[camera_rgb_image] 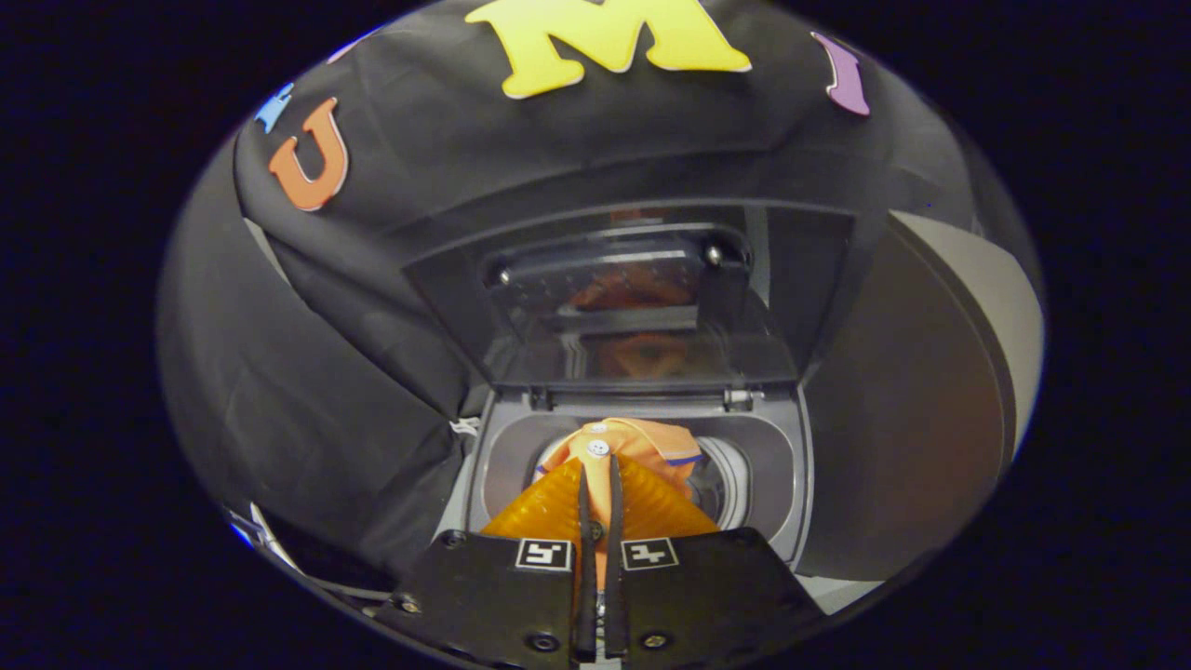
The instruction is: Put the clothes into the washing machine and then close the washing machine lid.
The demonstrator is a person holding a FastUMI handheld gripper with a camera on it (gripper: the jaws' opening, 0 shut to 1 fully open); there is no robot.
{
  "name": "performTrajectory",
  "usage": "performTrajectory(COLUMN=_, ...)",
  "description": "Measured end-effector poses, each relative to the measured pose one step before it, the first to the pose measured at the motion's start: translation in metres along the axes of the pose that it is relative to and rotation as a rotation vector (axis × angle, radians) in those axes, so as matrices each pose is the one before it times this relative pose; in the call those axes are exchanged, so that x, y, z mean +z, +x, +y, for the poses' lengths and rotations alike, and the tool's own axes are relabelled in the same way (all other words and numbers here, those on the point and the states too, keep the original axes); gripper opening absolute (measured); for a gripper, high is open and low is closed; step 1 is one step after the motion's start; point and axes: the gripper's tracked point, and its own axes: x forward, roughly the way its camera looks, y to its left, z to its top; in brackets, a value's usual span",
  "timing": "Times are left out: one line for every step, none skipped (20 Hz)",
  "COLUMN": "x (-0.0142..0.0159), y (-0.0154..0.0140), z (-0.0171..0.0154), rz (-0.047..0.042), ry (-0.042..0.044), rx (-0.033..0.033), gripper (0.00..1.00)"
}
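My gripper (pixel 598 470) is shut on an orange garment (pixel 642 447) with a white button and a blue trim line. The cloth is pinched between the two ribbed orange fingers (pixel 549 507) and bunches just ahead of their tips. It hangs over the round drum opening (pixel 721 484) of the grey top-loading washing machine (pixel 791 465). The machine's dark see-through lid (pixel 633 298) stands raised behind the opening, hinged at the far rim, and mirrors the orange cloth.
Black cloth of the booth wall (pixel 307 372) drapes close along the machine's left side and behind the lid. A dark curved panel with a pale edge (pixel 930 391) stands to the right of the machine.
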Motion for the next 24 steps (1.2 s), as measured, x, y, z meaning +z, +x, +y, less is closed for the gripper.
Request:
performTrajectory(x=-0.00885, y=0.0075, z=-0.00449, rz=0.02208, ry=0.01244, rx=-0.0173, gripper=0.07)
performTrajectory(x=-0.00576, y=0.00462, z=-0.00503, rz=0.01841, ry=0.00733, rx=-0.01377, gripper=0.07)
performTrajectory(x=-0.00642, y=0.00485, z=-0.00496, rz=0.02074, ry=0.00035, rx=-0.01515, gripper=0.07)
performTrajectory(x=-0.00371, y=0.0053, z=-0.00242, rz=0.01788, ry=0.00256, rx=-0.01665, gripper=0.07)
performTrajectory(x=-0.00632, y=0.00239, z=-0.00089, rz=0.01616, ry=-0.00034, rx=-0.00981, gripper=0.07)
performTrajectory(x=-0.00093, y=0.00094, z=0.00053, rz=0.01186, ry=0.0018, rx=-0.00601, gripper=0.07)
performTrajectory(x=-0.00352, y=-0.00176, z=0.00099, rz=0.01291, ry=-0.00506, rx=-0.00307, gripper=0.07)
performTrajectory(x=-0.00146, y=-0.00045, z=-0.0002, rz=0.00787, ry=-0.00677, rx=-0.00377, gripper=0.07)
performTrajectory(x=-0.00088, y=0.00084, z=0.00045, rz=0.00038, ry=-0.00542, rx=-0.00227, gripper=0.07)
performTrajectory(x=0.00039, y=0.00198, z=0.00018, rz=-0.00181, ry=-0.0069, rx=-0.00687, gripper=0.07)
performTrajectory(x=-0.00186, y=0.00099, z=-0.00024, rz=0.00099, ry=-0.00392, rx=-0.00639, gripper=0.07)
performTrajectory(x=0.00042, y=-0.00045, z=0.00044, rz=0.00244, ry=-0.00188, rx=-0.00456, gripper=0.07)
performTrajectory(x=-0.00067, y=0.00088, z=0.00055, rz=0.00209, ry=-0.00174, rx=-0.00501, gripper=0.07)
performTrajectory(x=-0.00076, y=-0.0009, z=-0.00158, rz=0.00357, ry=0.00126, rx=-0.00819, gripper=0.07)
performTrajectory(x=-0.00188, y=0.00062, z=-0.00043, rz=0.00262, ry=0.00416, rx=-0.00612, gripper=0.07)
performTrajectory(x=0.00024, y=-0.00021, z=0.00055, rz=0.00325, ry=0.0047, rx=-0.00088, gripper=0.07)
performTrajectory(x=-0.00246, y=0.00055, z=-0.00116, rz=0.00319, ry=0.00017, rx=-0.00473, gripper=0.07)
performTrajectory(x=-0.00045, y=0.00074, z=-0.00133, rz=0.00469, ry=0.00252, rx=-0.00685, gripper=0.08)
performTrajectory(x=-0.00234, y=0.00007, z=-0.00002, rz=0.00271, ry=0.00178, rx=-0.00136, gripper=0.09)
performTrajectory(x=-0.00158, y=0.00204, z=-0.00006, rz=0.00465, ry=0.00225, rx=-0.00078, gripper=0.1)
performTrajectory(x=-0.00122, y=0.00075, z=0.00009, rz=0.00211, ry=0.00104, rx=0.00431, gripper=0.11)
performTrajectory(x=-0.00196, y=0.00012, z=0.0004, rz=0.00167, ry=-0.00167, rx=0.00659, gripper=0.11)
performTrajectory(x=0.00038, y=-0.00101, z=0.0023, rz=0.00706, ry=0.00005, rx=0.01312, gripper=0.14)
performTrajectory(x=-0.00142, y=0.00085, z=0.00238, rz=0.00152, ry=-0.003, rx=0.01086, gripper=0.16)
